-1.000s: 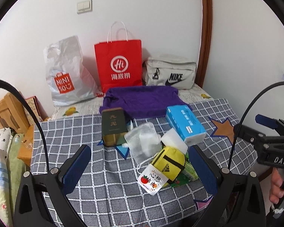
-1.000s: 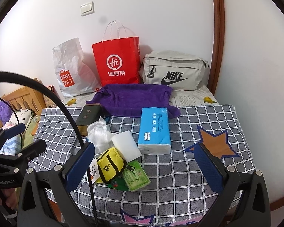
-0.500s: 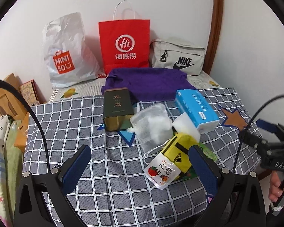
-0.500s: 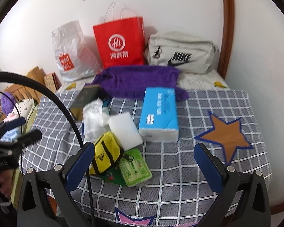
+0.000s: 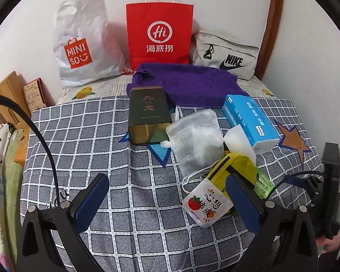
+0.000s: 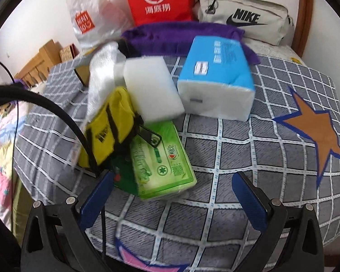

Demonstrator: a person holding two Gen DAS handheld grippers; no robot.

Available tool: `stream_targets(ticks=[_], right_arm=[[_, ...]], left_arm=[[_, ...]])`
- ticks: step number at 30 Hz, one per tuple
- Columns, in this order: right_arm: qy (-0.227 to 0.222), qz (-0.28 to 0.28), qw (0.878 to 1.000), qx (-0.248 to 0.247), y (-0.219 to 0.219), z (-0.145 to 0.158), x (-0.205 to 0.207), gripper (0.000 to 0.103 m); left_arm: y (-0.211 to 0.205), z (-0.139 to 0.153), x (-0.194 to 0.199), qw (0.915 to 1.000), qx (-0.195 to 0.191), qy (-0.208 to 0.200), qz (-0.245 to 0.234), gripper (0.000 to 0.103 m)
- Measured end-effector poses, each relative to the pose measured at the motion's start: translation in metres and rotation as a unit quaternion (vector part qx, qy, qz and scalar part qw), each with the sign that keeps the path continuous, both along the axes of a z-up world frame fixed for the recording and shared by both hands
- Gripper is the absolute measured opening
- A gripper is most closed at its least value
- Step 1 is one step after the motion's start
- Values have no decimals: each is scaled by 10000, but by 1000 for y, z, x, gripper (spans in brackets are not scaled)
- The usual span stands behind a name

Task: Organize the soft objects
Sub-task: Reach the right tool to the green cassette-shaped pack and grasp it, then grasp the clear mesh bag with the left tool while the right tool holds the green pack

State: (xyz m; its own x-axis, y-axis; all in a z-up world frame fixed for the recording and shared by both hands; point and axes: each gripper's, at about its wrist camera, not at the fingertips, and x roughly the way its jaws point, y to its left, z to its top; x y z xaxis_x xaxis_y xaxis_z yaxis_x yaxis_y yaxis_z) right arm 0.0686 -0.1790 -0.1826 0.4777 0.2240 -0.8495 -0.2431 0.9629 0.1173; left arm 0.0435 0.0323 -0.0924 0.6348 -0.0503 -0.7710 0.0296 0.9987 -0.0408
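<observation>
My right claw (image 6: 172,189) hangs spread and empty, the green tissue pack (image 6: 162,158) just ahead between its fingers; my left claw (image 5: 167,195), also spread, has the yellow pouch (image 5: 234,166) ahead-right.

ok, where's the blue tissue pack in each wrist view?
Left wrist: blue tissue pack right of centre, just right of the white sponge.
Right wrist: blue tissue pack upper centre, again right of the white sponge.
Shared landmark: red paper bag at the wall.
</observation>
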Motion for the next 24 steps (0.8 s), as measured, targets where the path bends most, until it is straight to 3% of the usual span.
stream_targets(ticks=[5,8,10,24], right_arm=[[138,148,9997,-114,5,-21,13,98],[-40,251,9996,-106,6,-24,17,83],[-148,384,9991,-25,6,-22,15,59],[-278,328,9991,66,-32,9,-5,58]], left_arm=[[0,-9,8,9999,-109,88,-101,103],[-1,-19,15,9995,-204,188,-180,103],[-2,-22,18,9994,-194,199,-221,103],[-14,-50,64,9951,-678,645,-313,103]])
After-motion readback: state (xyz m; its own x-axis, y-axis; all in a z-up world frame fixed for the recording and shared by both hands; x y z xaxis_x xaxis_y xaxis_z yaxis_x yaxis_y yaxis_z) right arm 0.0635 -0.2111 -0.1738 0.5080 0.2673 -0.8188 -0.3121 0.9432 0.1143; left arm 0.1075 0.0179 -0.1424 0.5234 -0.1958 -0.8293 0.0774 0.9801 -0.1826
